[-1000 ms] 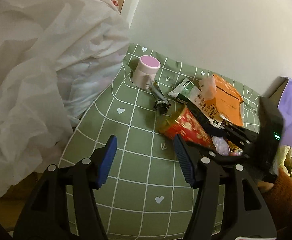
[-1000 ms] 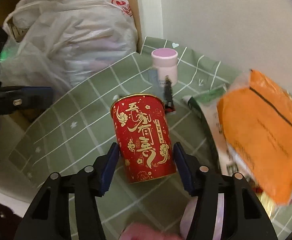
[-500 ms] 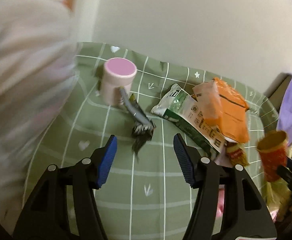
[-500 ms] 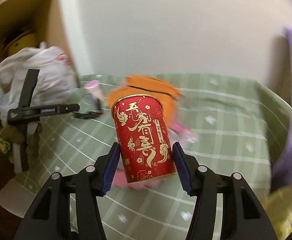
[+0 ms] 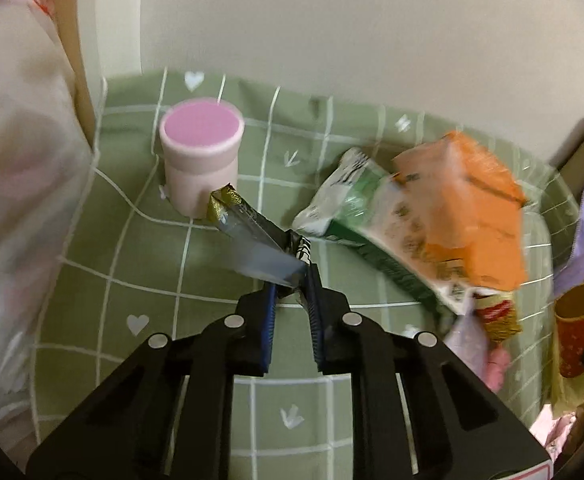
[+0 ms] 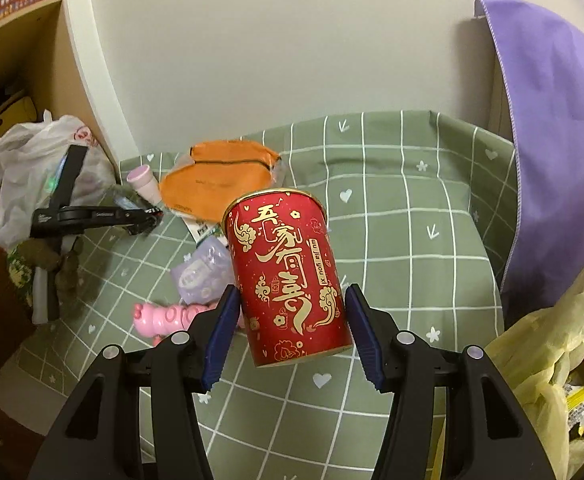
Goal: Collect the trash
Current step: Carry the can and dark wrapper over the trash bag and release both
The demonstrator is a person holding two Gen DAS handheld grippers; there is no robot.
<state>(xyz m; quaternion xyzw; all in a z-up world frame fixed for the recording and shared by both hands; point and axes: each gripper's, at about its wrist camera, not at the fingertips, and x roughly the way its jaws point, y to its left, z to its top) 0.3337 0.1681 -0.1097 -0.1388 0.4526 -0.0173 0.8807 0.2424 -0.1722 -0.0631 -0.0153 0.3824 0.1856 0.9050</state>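
Observation:
My left gripper (image 5: 293, 286) is shut on a dark foil wrapper (image 5: 252, 236) with a gold end, lying beside a pink lidded jar (image 5: 200, 159) on the green checked cloth (image 5: 132, 264). My right gripper (image 6: 292, 312) is shut on a red can with gold lettering (image 6: 288, 276) and holds it above the cloth; the can also shows at the right edge of the left wrist view (image 5: 577, 328). An orange packet (image 5: 467, 216) lies over a green-and-white packet (image 5: 355, 208). The left gripper shows in the right wrist view (image 6: 148, 216).
A white plastic bag (image 6: 16, 160) sits at the left by a wooden shelf (image 6: 20, 40). A yellow bag holding wrappers (image 6: 551, 360) is at the lower right. A pink toy (image 6: 172, 316), a lilac wrapper (image 6: 204, 276) and a purple cloth (image 6: 551, 120) are nearby.
My left gripper moved toward the foil wrapper and closed on it. My right gripper lifted the red can and swung it right, away from the pile.

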